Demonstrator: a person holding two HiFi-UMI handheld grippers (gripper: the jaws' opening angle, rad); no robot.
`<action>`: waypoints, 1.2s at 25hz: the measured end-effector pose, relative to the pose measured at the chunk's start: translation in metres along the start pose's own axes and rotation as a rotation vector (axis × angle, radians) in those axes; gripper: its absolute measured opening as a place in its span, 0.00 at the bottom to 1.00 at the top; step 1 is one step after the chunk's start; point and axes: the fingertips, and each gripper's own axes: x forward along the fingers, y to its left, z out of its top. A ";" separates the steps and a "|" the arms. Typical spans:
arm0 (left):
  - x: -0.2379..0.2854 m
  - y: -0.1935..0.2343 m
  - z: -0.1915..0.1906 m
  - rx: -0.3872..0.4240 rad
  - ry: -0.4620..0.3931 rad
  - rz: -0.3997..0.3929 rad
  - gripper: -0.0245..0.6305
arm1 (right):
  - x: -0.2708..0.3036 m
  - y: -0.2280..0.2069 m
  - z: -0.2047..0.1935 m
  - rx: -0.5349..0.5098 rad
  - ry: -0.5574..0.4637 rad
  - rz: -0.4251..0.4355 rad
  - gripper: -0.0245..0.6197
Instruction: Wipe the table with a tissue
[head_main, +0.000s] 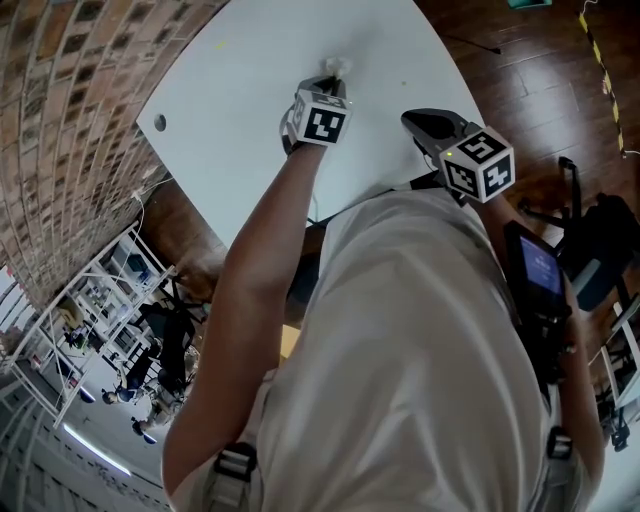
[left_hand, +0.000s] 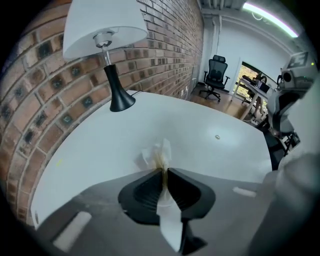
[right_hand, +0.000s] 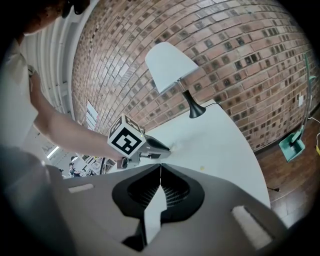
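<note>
A: State of the left tool (head_main: 335, 82)?

B: Clenched on the tissue (left_hand: 159, 154). Seen in the left gripper view: pinched between both pads, with a crumpled white tuft past the tips and a flat strip trailing back toward the bottom of the frame.

A: Location of the tissue?

B: Upper middle of the head view, at the very tip of the left tool, down against the white table (head_main: 240, 90). Cannot tell whether pressed flat or only touching. Points steeply down at the surface there.

A: And the right tool (right_hand: 160, 169)?

B: Closed tip to tip, nothing between the jaws. Sits right of the left tool in the head view, well apart from the tissue, near the table's lower right edge. Faces the left tool, which shows just above the closed tips in the right gripper view.

A: Surroundings worth logging?

B: Lamp (left_hand: 102, 35) with white shade and black foot, upper left of the left gripper view, standing on the table beside the brick wall (left_hand: 45, 125). Small round hole (head_main: 160, 123) near the table's left corner in the head view. Black office chair (left_hand: 216, 75) beyond the table's far end, upper right of the left gripper view.
</note>
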 end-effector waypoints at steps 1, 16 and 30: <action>0.001 -0.013 -0.001 -0.021 -0.013 -0.015 0.10 | -0.003 0.000 -0.001 -0.003 0.003 -0.004 0.05; -0.033 0.077 -0.047 -0.319 0.025 0.133 0.11 | -0.015 0.011 0.003 -0.032 0.012 0.015 0.05; -0.065 -0.034 -0.066 -0.275 -0.246 -0.137 0.11 | -0.009 0.060 -0.002 -0.049 -0.021 -0.083 0.05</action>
